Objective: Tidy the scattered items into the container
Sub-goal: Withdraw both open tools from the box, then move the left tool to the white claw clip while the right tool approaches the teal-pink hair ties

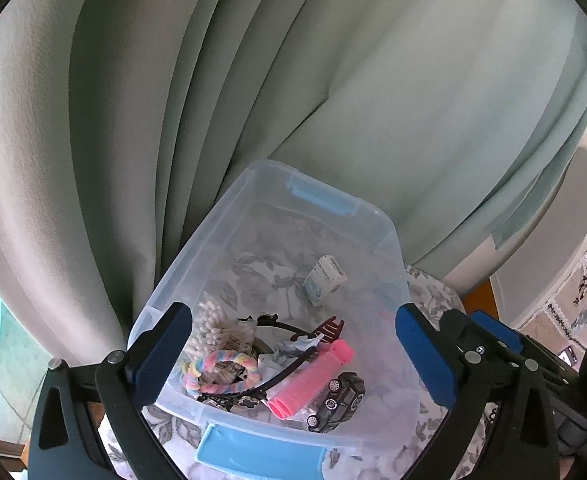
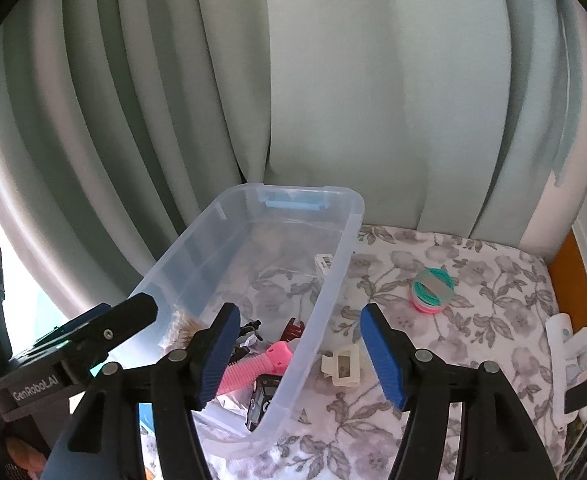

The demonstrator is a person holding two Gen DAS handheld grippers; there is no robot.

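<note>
Right tool (image 2: 300, 354): blue-padded fingers spread wide, holding nothing; poised above the near right wall of the clear plastic storage bin with blue latches (image 2: 335, 280), one finger over the bin interior, the other over the floral bedsheet (image 2: 493, 320).
Left tool (image 1: 293, 356): fingers likewise wide apart and empty, straddling the bin's near end.
Bin contents: pink ribbed plastic comb (image 1: 311, 376), dark grey toy car (image 1: 339, 400), pastel braided hair tie (image 1: 221, 372), bundle of white cotton swabs (image 1: 207, 326), dark red hair claw (image 1: 329, 326), black headband (image 1: 281, 372), small white-and-blue carton (image 1: 325, 278).
Still outside, on the bedsheet: cream plastic hair claw clip (image 2: 341, 366), just beside the bin's right wall, between the right tool's fingers; stack of teal and pink elastic hair bands (image 2: 432, 290), well apart to the right.
Surroundings: pale green pleated curtain (image 2: 333, 100) behind the bin; white cables and devices (image 2: 573, 344) at the bed's right edge.
</note>
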